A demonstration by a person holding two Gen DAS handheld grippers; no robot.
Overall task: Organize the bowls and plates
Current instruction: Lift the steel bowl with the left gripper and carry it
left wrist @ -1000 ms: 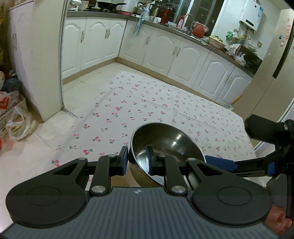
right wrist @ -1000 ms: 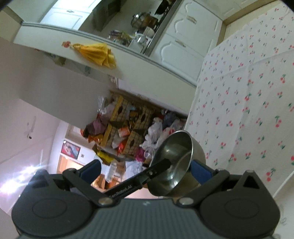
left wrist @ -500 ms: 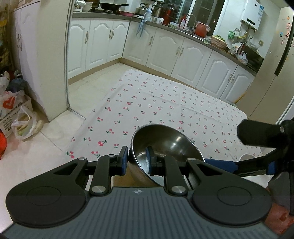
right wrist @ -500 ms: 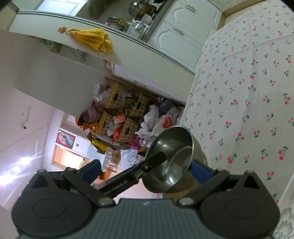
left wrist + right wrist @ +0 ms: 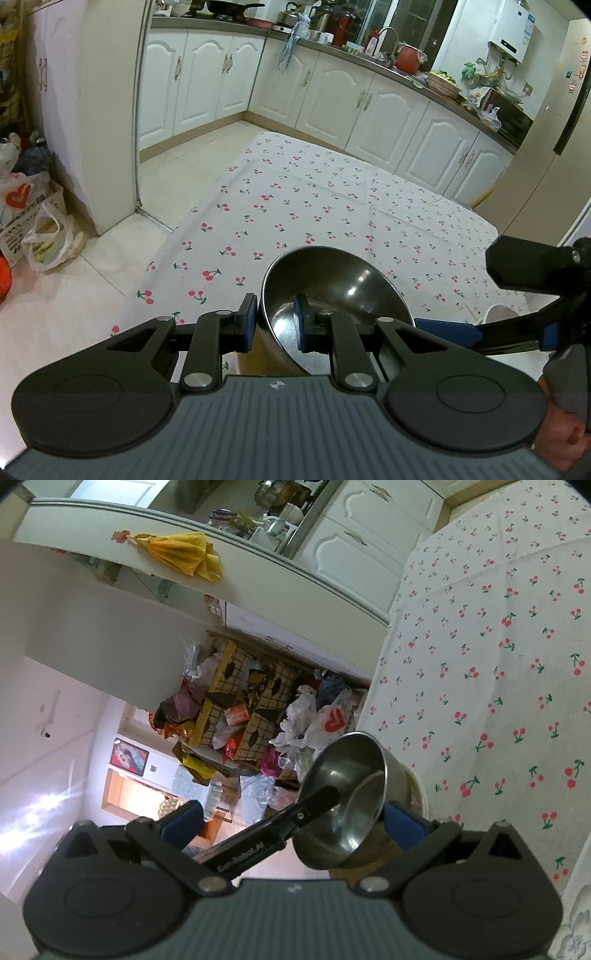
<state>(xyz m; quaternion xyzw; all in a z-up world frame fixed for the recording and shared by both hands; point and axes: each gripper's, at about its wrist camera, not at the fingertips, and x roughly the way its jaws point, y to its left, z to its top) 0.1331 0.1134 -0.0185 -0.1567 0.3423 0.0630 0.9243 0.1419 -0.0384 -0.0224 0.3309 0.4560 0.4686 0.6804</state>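
A shiny steel bowl (image 5: 332, 280) is held in the air, tilted, above the cherry-print cloth (image 5: 332, 206). My left gripper (image 5: 275, 326) is shut on the bowl's near rim, one finger outside and one inside. The bowl also shows in the right wrist view (image 5: 351, 797), with the left gripper's finger on its rim. My right gripper (image 5: 291, 821) is open wide beside the bowl; its right pad (image 5: 400, 825) sits next to the bowl wall, and contact cannot be told.
White kitchen cabinets (image 5: 332, 92) and a cluttered counter line the far side. Bags and boxes (image 5: 258, 716) pile up by the white fridge (image 5: 96, 110). A white rim (image 5: 498, 314) shows below the bowl at right.
Both grippers and the bowl have shifted a little over the cloth; the view has tilted slightly. The left grip on the bowl is unchanged, and the right gripper stays open.
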